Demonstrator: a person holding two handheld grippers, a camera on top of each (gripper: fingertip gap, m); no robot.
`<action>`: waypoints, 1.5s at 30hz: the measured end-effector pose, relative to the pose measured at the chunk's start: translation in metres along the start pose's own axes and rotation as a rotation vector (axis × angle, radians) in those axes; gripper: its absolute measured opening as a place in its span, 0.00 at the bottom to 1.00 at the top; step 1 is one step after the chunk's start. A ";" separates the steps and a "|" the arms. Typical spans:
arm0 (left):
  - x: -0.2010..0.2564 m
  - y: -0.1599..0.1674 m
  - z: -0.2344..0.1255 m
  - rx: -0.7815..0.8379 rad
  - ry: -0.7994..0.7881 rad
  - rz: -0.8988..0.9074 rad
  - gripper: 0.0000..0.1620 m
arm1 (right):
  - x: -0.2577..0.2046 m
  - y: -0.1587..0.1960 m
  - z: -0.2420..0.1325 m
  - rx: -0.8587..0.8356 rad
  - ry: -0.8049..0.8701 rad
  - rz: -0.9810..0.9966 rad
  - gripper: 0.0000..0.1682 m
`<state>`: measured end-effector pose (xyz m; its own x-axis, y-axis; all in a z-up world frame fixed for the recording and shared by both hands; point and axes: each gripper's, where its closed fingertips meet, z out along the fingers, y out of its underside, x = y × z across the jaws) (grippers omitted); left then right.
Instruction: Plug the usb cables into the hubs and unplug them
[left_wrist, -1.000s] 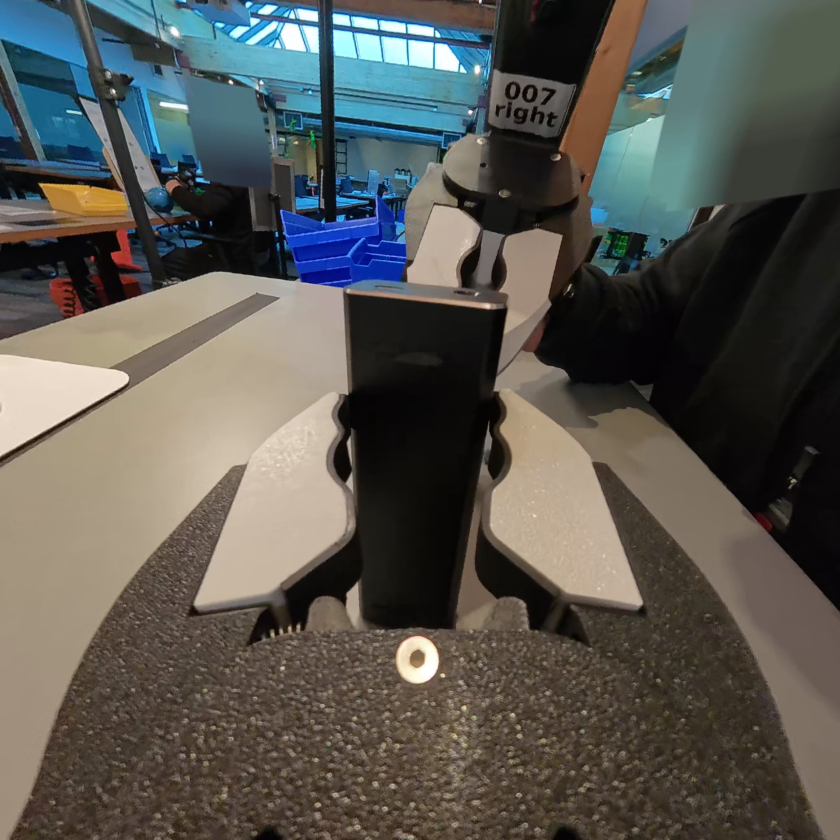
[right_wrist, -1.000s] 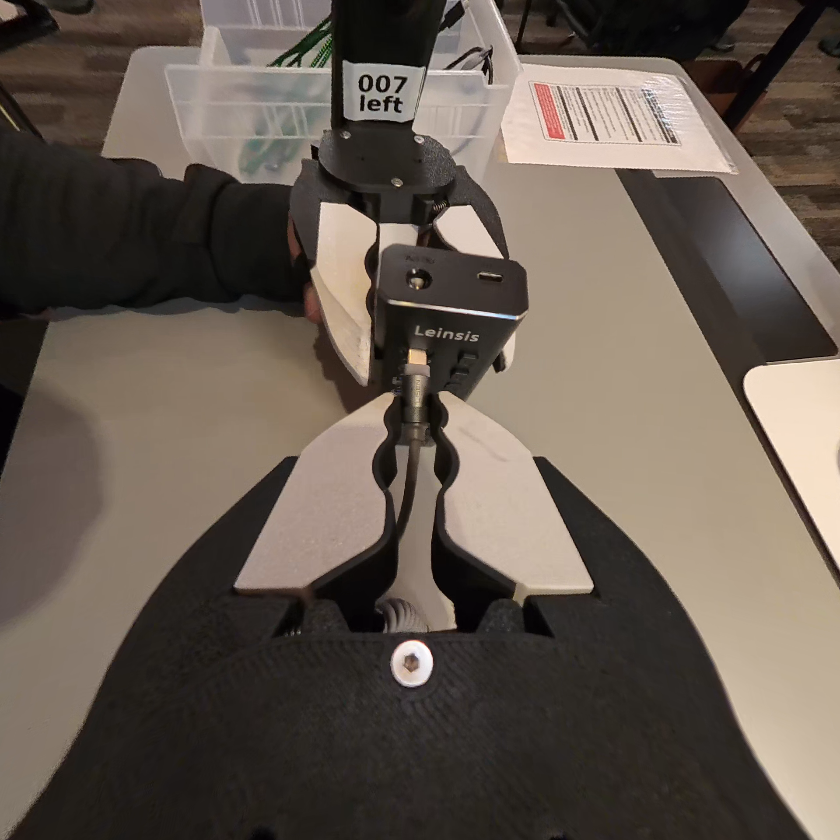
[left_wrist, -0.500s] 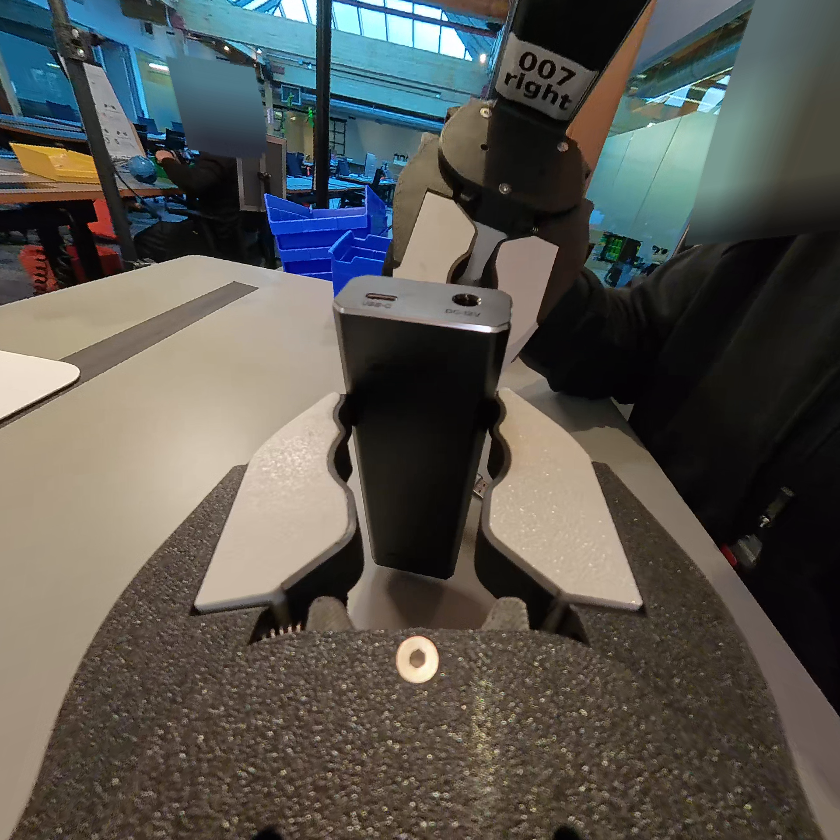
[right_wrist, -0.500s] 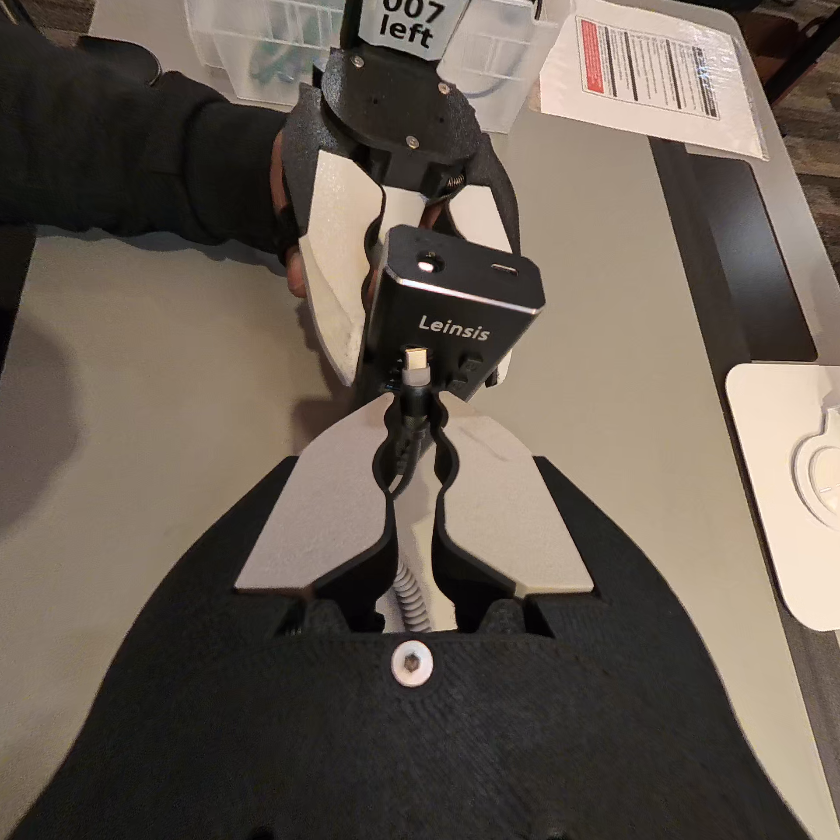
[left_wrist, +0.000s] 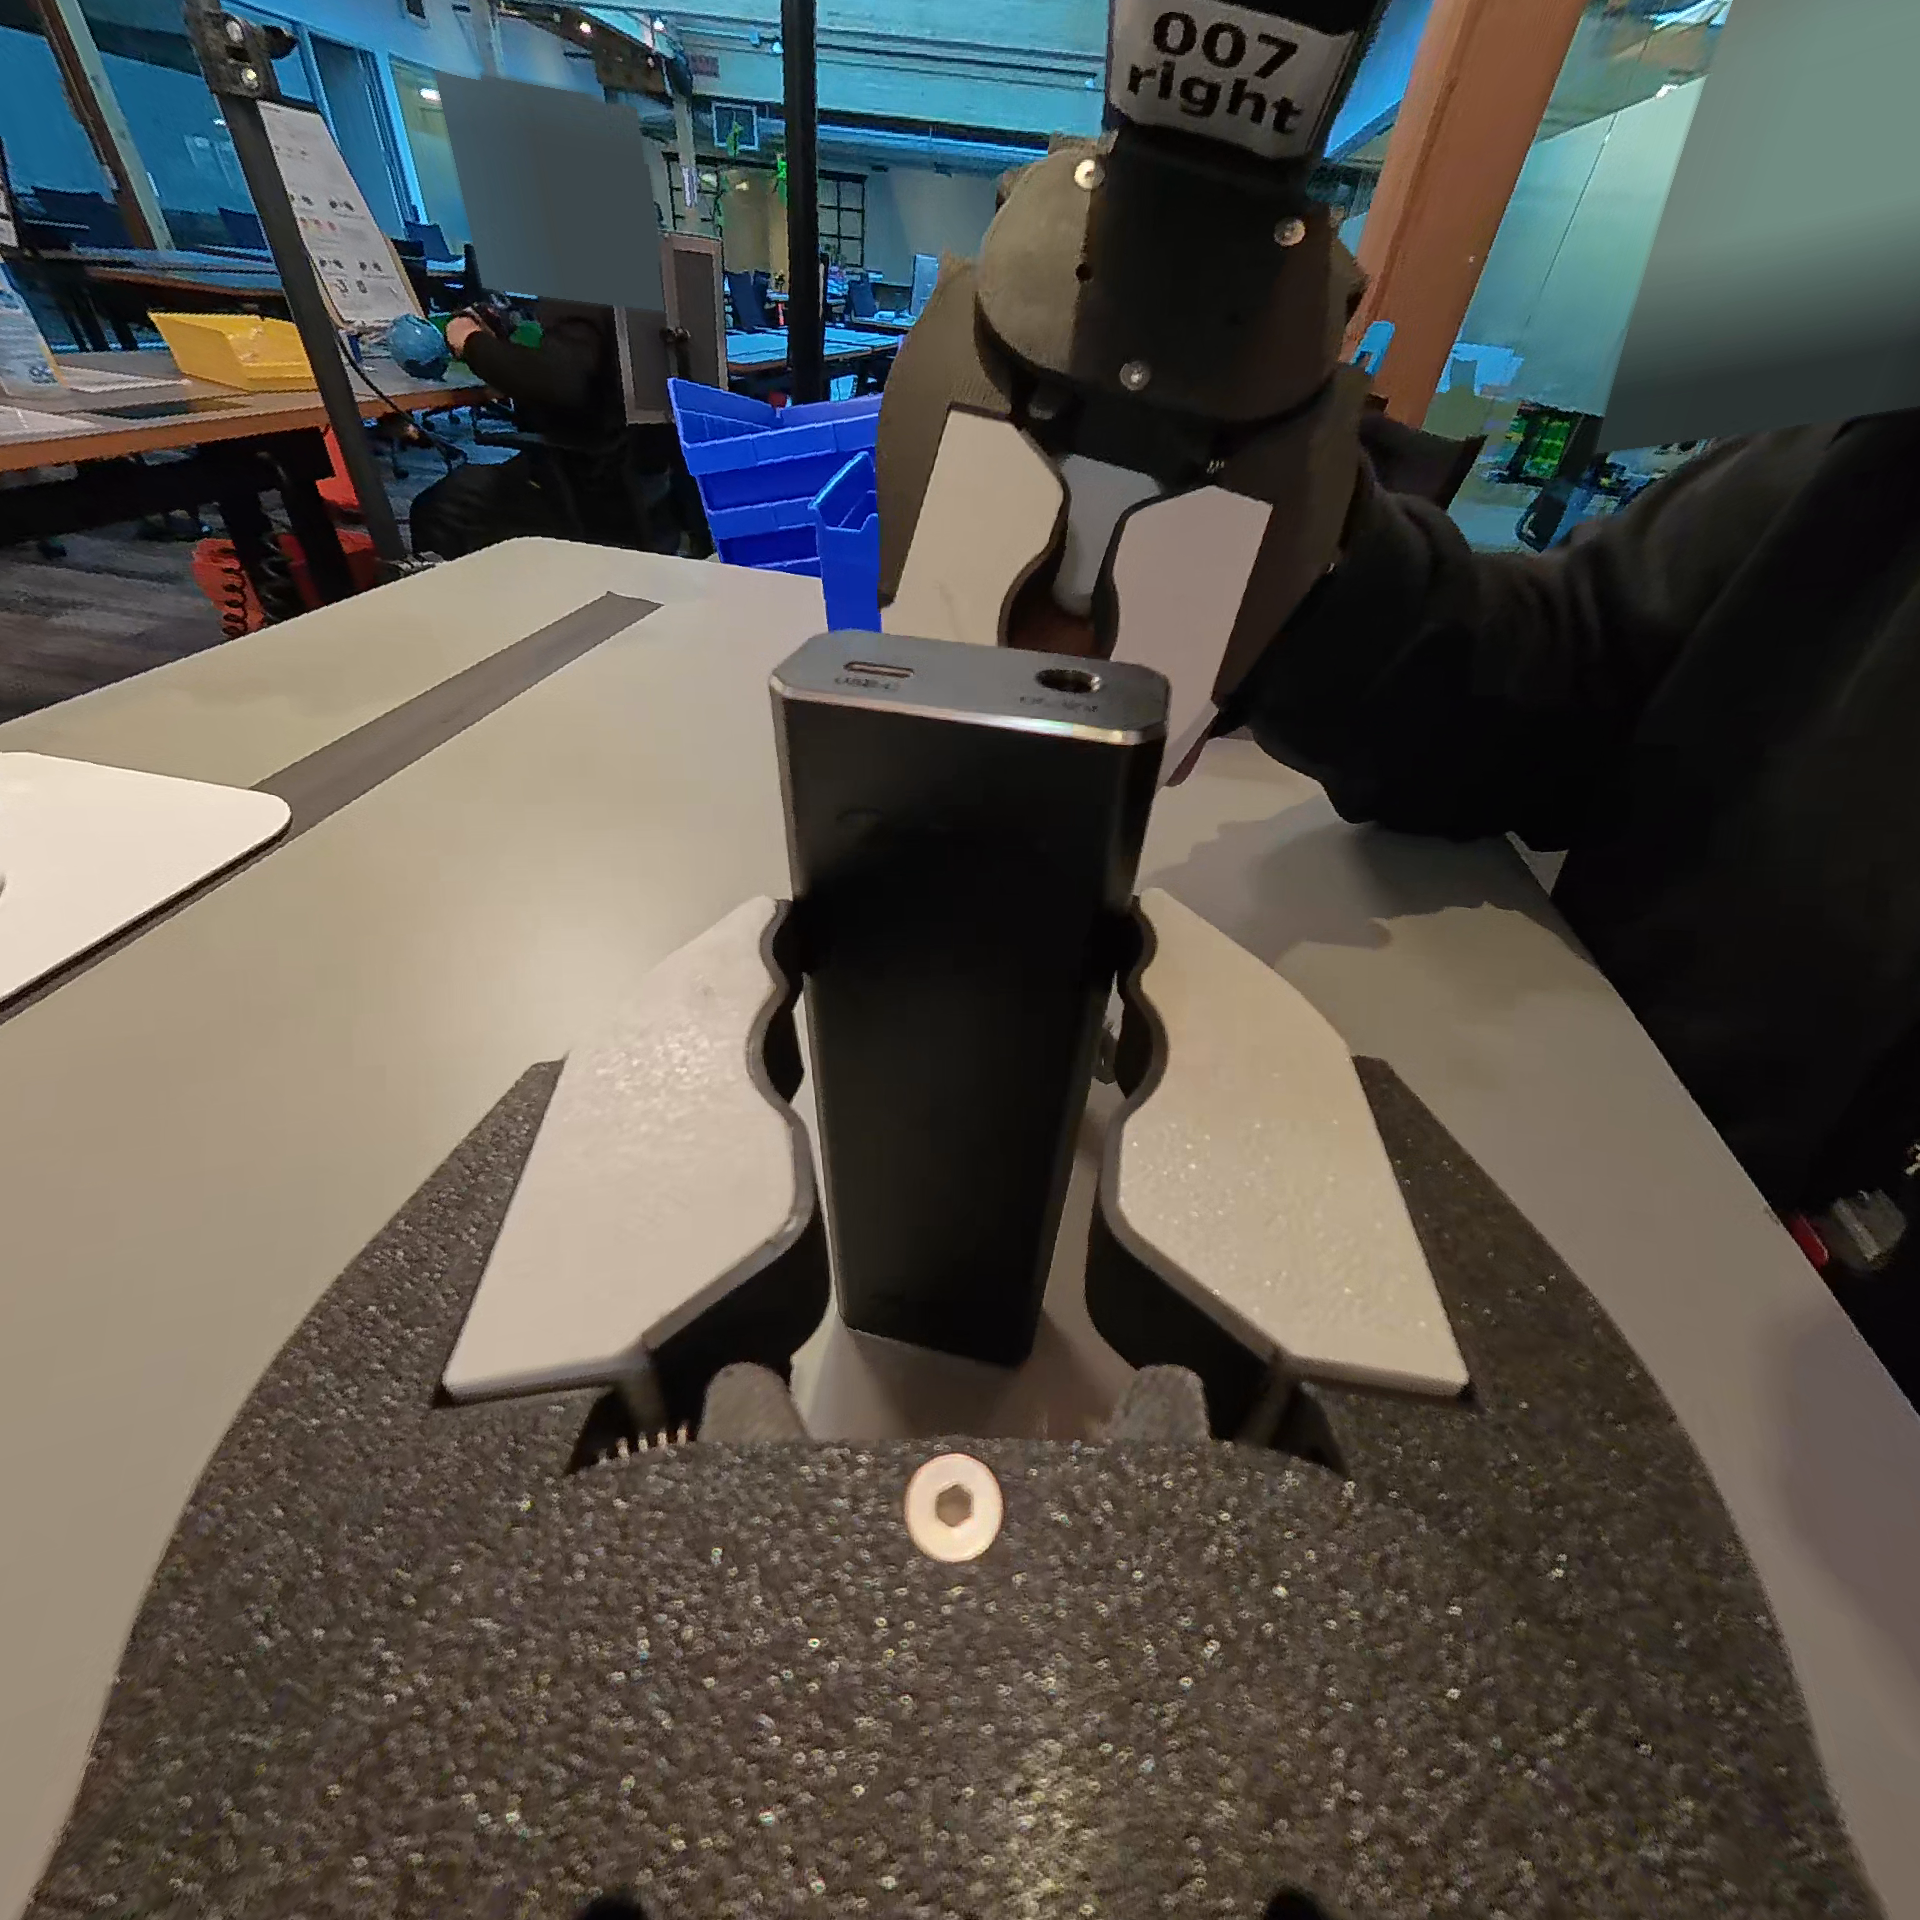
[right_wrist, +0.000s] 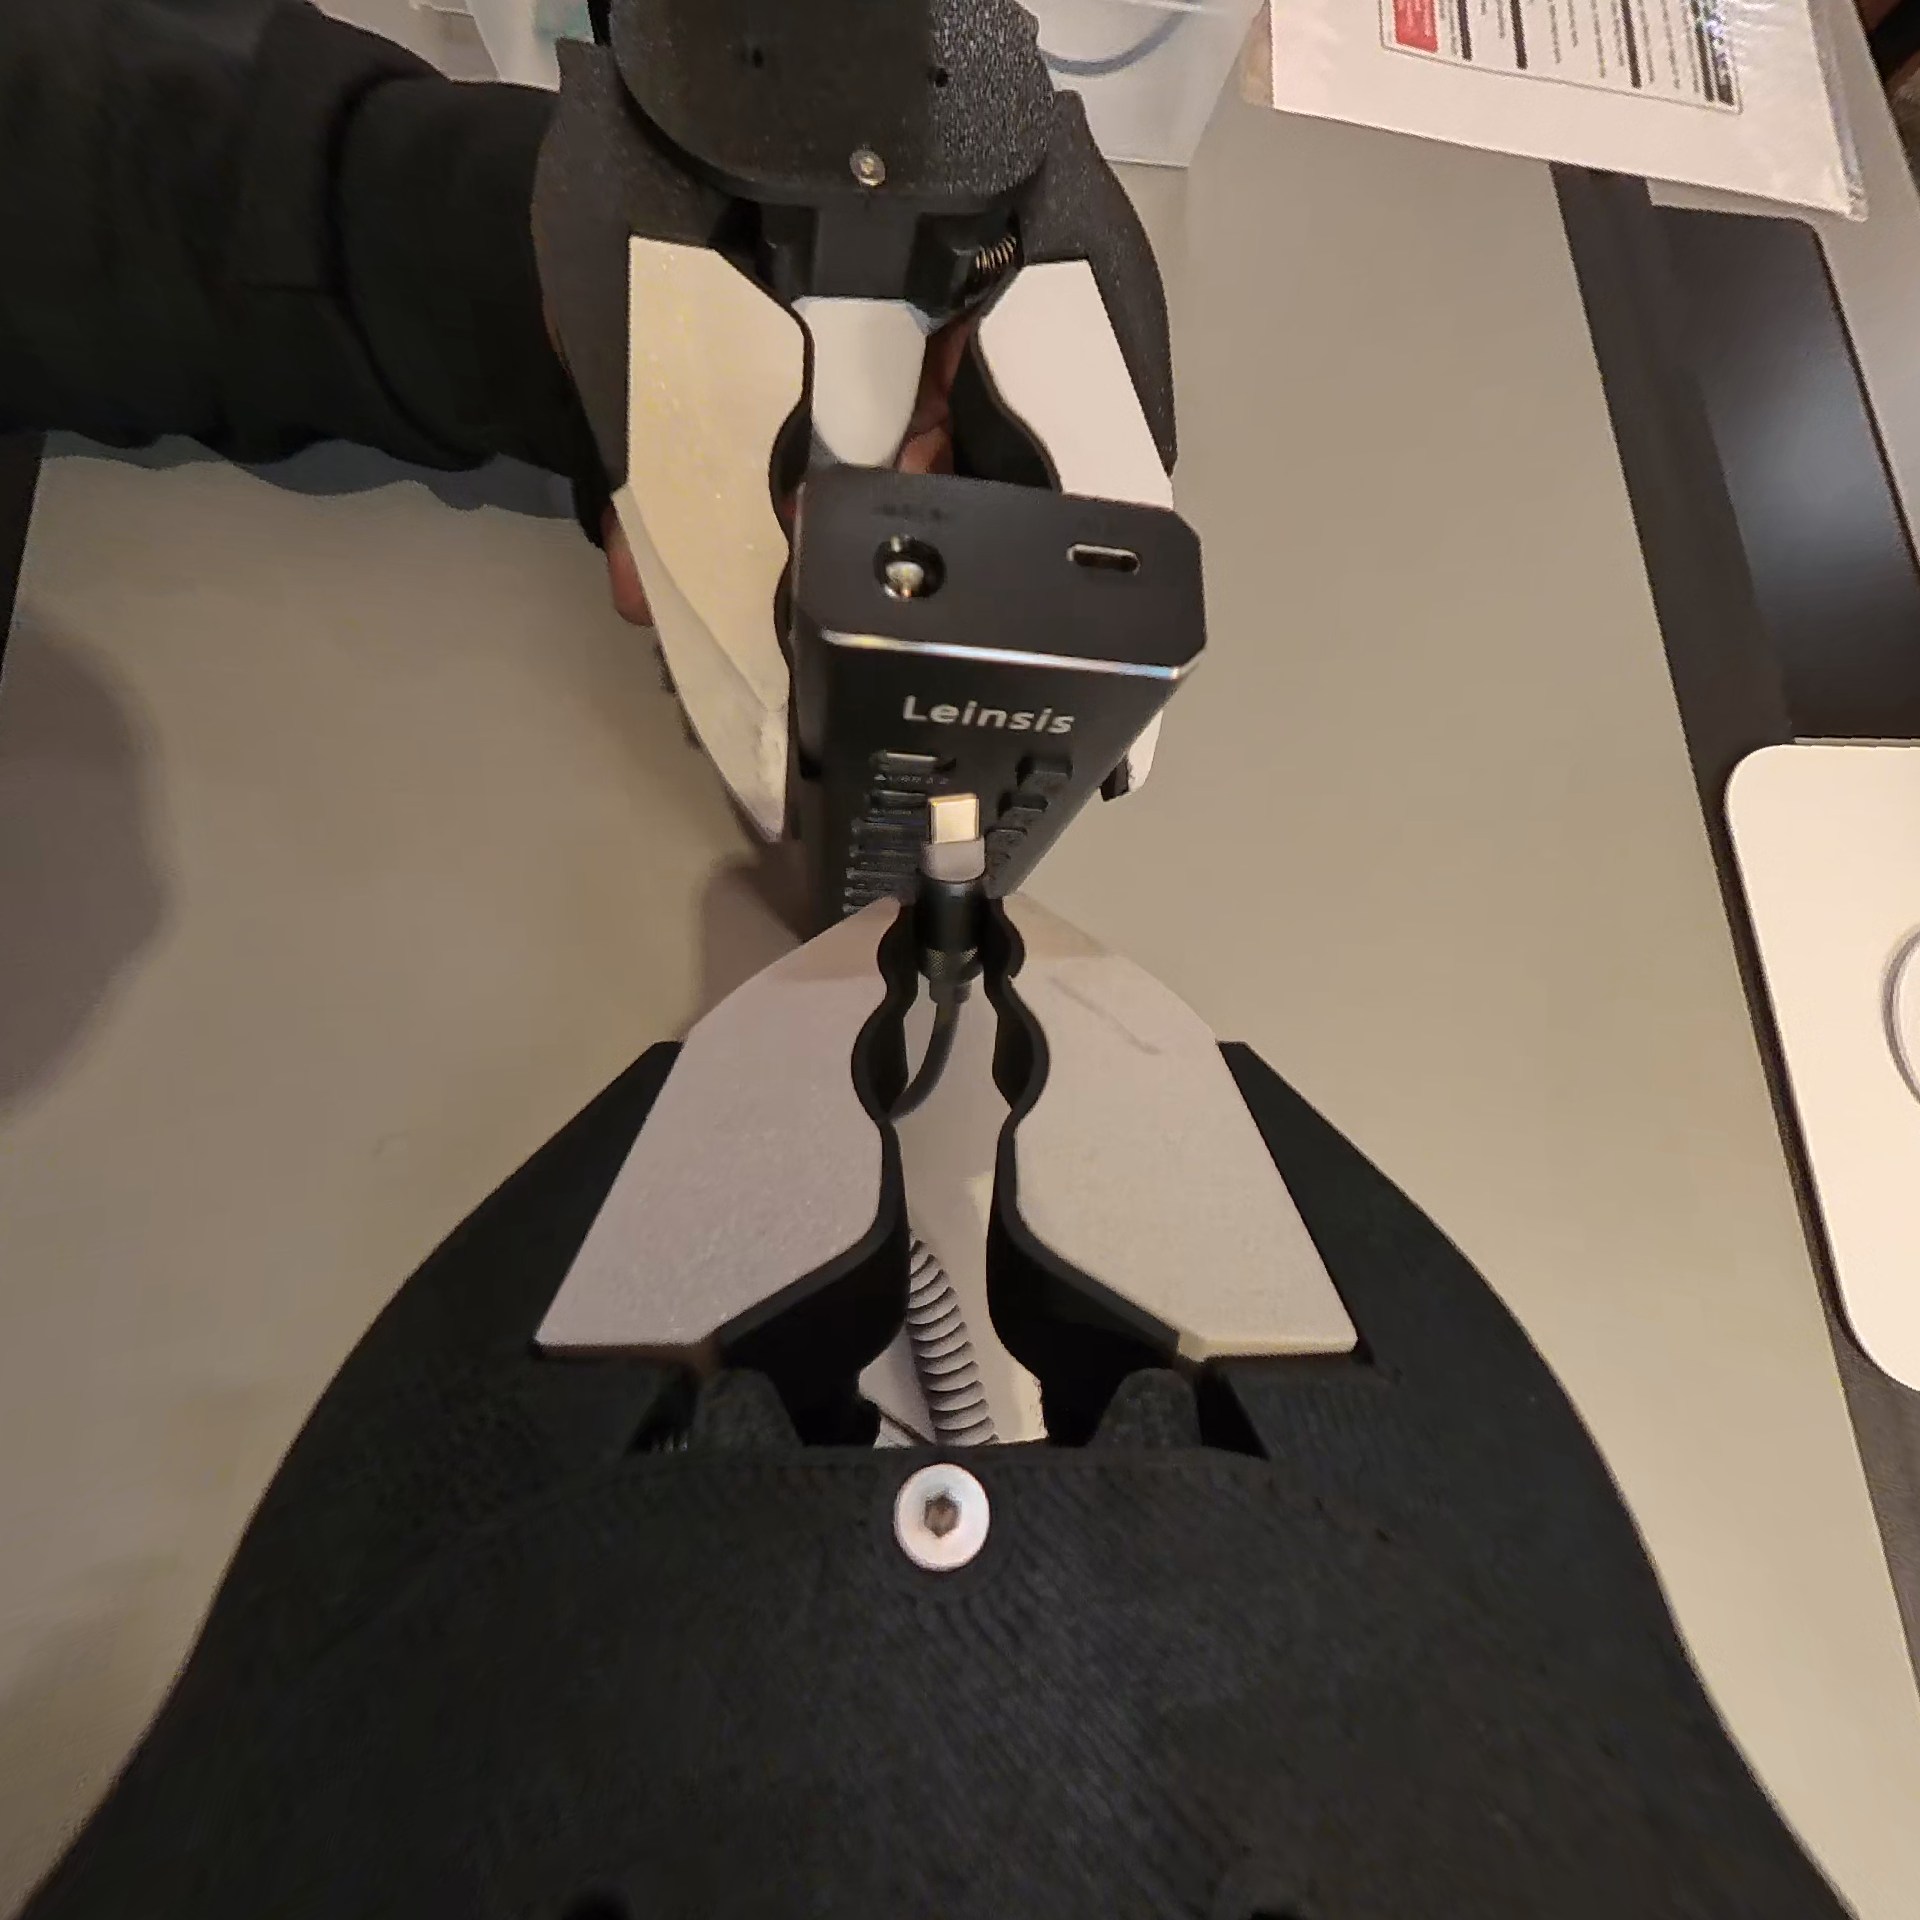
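My left gripper is shut on a black USB hub and holds it upright above the grey table. The hub also shows in the right wrist view, with its row of ports facing me. My right gripper is shut on the dark plug of a USB cable. The plug's bare metal tip is out of the hub, just in front of the port row. The cable's coiled part runs back between my fingers. A right gripper finger shows behind the hub.
A white pad lies at the table's right edge beside a dark strip. A clear plastic bin and a laminated sheet sit at the far end. A dark sleeve holds the right gripper. Blue bins stand beyond the table. Only a small space, under 4 cm, lies between the two pairs of fingers.
The plug has come out of the hub port and its metal tip is now bare. The two grippers and the hub have moved closer to the right wrist camera.
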<state>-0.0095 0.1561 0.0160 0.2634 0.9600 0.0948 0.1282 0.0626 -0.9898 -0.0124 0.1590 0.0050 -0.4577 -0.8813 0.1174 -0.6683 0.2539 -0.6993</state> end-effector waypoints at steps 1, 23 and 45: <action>0.001 0.000 0.000 0.004 0.007 0.003 0.36 | 0.000 0.000 0.000 -0.001 -0.002 0.001 0.06; 0.007 -0.022 -0.021 0.079 -0.032 0.057 0.42 | -0.005 0.004 -0.006 0.015 -0.021 0.011 0.06; 0.083 0.011 0.013 0.067 -0.254 -0.665 0.23 | -0.077 0.020 -0.015 0.002 -0.049 -0.071 0.06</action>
<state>0.0017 0.2399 0.0114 -0.0815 0.7462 0.6607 0.1230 0.6654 -0.7363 0.0010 0.2383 -0.0074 -0.3800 -0.9155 0.1322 -0.6970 0.1894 -0.6916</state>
